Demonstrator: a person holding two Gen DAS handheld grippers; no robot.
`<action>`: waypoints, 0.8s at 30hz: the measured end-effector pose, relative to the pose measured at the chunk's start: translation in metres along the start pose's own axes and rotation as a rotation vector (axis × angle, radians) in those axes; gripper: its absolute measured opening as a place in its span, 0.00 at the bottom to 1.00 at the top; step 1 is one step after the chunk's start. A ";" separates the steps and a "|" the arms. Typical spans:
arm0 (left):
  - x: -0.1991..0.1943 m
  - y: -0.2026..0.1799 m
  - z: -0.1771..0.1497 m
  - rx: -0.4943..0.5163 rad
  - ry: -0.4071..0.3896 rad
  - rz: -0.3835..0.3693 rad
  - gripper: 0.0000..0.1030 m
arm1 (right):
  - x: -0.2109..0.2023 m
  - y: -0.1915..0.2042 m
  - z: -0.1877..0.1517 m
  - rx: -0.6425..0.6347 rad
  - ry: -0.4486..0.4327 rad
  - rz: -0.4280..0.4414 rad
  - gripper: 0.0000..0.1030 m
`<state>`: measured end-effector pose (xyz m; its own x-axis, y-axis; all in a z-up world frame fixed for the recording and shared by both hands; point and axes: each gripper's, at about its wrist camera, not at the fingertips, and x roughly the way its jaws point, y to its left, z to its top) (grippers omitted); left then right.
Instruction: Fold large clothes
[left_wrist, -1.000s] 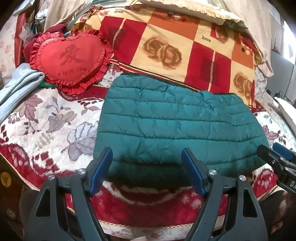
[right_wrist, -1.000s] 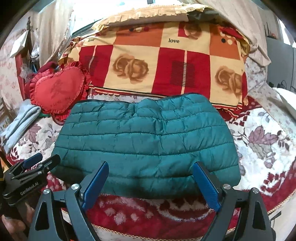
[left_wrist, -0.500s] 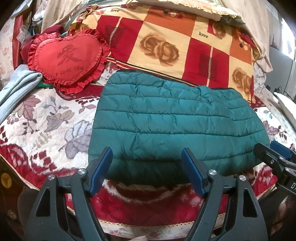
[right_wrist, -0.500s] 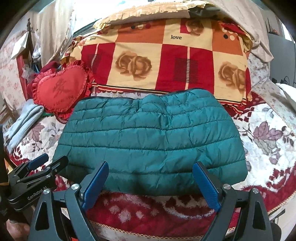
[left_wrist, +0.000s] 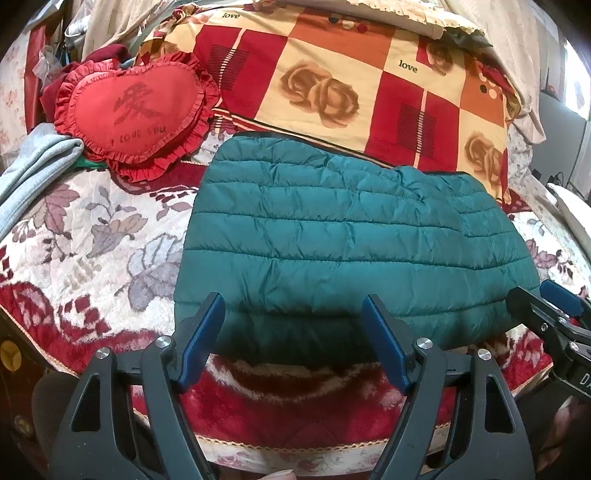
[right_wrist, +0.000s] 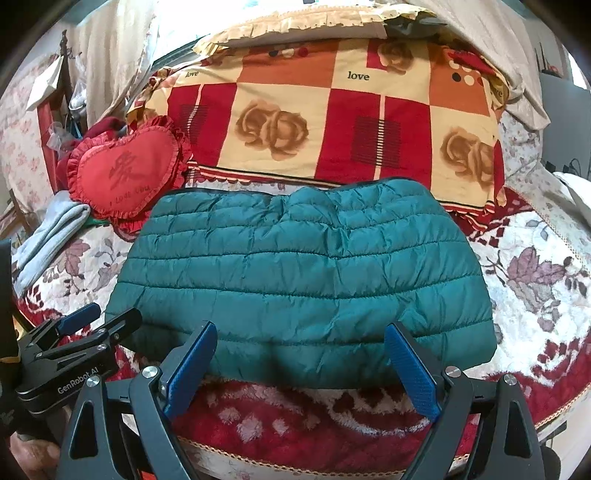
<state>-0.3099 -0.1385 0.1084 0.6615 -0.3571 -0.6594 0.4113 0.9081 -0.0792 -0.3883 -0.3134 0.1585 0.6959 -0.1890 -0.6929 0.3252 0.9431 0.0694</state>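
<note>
The teal quilted jacket (left_wrist: 343, 251) lies folded into a flat, roughly rectangular bundle on the floral red-and-cream blanket (left_wrist: 85, 236), its near edge close to the front edge of the bed and its far edge touching the bottom of the checked rose-print quilt (left_wrist: 332, 88) that carries the word "love". Seen from the right wrist, the jacket (right_wrist: 306, 280) shows a shallow dip in the middle of its far edge, and its horizontal stitched channels run side to side. The left gripper (left_wrist: 293, 321) hovers at the near edge of the jacket toward its left half, jaws spread wide with nothing between them; its blue fingers (left_wrist: 201, 332) frame the fabric without pinching it. The right gripper (right_wrist: 301, 350) sits likewise at the near edge, jaws wide apart and empty, and in this view the left gripper (right_wrist: 96, 321) shows at the lower left just beside the jacket's near-left corner. To the left of the jacket, apart from it, a red heart-shaped frilled cushion (left_wrist: 133, 110) leans against the quilt, and a folded grey garment (left_wrist: 33, 166) lies beside it at the bed's left side
</note>
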 end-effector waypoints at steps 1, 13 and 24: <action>0.000 0.000 0.000 -0.001 0.000 0.000 0.75 | 0.000 0.000 0.000 -0.001 0.001 0.002 0.88; 0.003 0.001 0.001 0.005 0.000 0.000 0.75 | 0.004 0.000 0.000 0.008 0.014 0.007 0.88; 0.005 -0.001 0.001 0.008 0.006 -0.003 0.75 | 0.006 0.000 -0.001 0.017 0.019 0.009 0.88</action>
<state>-0.3060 -0.1413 0.1061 0.6567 -0.3587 -0.6634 0.4181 0.9053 -0.0756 -0.3851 -0.3145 0.1538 0.6867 -0.1756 -0.7054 0.3298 0.9400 0.0871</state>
